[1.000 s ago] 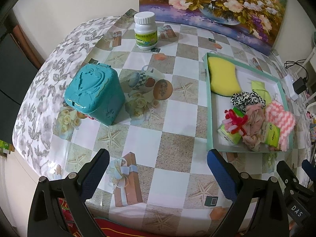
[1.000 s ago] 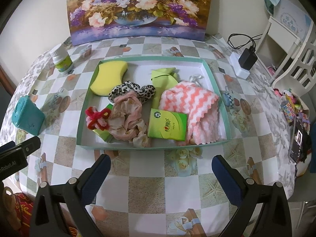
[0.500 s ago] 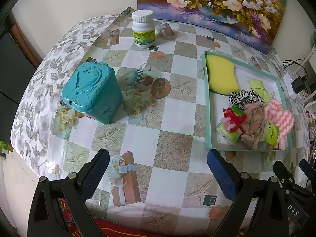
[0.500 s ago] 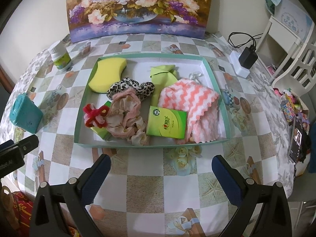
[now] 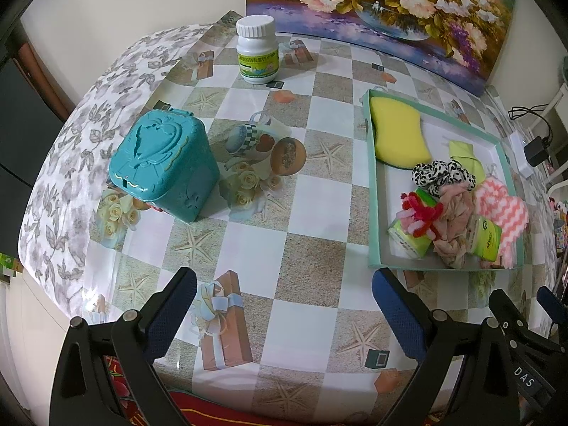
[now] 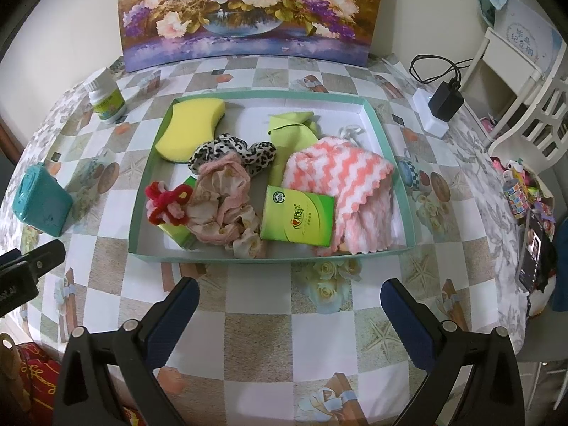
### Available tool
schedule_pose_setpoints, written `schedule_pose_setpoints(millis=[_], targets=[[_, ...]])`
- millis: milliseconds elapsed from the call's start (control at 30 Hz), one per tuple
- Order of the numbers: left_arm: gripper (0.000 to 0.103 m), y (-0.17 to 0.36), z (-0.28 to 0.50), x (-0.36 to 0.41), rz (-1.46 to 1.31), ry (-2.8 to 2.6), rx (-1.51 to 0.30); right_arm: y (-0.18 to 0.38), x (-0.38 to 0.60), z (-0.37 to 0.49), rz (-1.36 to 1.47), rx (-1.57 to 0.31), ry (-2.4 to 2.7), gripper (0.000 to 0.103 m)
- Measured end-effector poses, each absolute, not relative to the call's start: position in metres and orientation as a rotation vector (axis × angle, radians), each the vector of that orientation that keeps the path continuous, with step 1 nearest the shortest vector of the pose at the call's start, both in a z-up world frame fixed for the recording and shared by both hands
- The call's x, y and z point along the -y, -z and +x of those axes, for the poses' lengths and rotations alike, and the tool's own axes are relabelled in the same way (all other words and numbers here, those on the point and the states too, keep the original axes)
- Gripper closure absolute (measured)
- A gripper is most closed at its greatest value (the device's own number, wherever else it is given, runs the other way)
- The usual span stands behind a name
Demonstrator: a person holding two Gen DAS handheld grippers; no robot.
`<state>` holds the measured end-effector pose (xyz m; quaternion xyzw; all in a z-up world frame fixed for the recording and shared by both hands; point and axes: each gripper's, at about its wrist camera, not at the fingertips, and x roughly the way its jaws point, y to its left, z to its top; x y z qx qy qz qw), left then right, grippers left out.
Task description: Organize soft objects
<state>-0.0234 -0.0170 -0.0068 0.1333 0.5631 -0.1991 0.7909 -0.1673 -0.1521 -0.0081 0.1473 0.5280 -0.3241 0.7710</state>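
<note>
Teal tin (image 5: pixel 164 163), pill bottle (image 5: pixel 256 50), painting (image 6: pixel 248 10)

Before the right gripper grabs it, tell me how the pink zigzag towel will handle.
The pink zigzag towel looks fluffy and folded over itself, so it will probably flop and unfold. It overlaps the green tissue pack, which may get dragged along.

Left tool (image 5: pixel 284 296) and right tool (image 6: pixel 289 298), jaws wide apart.

Each hand-held gripper (image 6: pixel 289 296) has black arms, silver screws, blue textured fingers (image 5: pixel 397 305).
</note>
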Motion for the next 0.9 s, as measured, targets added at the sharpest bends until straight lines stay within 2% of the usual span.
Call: schedule_pose_setpoints(millis=[900], targets=[[0.004, 0.009, -0.0205, 0.0116, 0.259, 0.414, -1.224, 0.0092, 0.1559, -0.1709, 0.339, -1.147, 0.729, 0.0]])
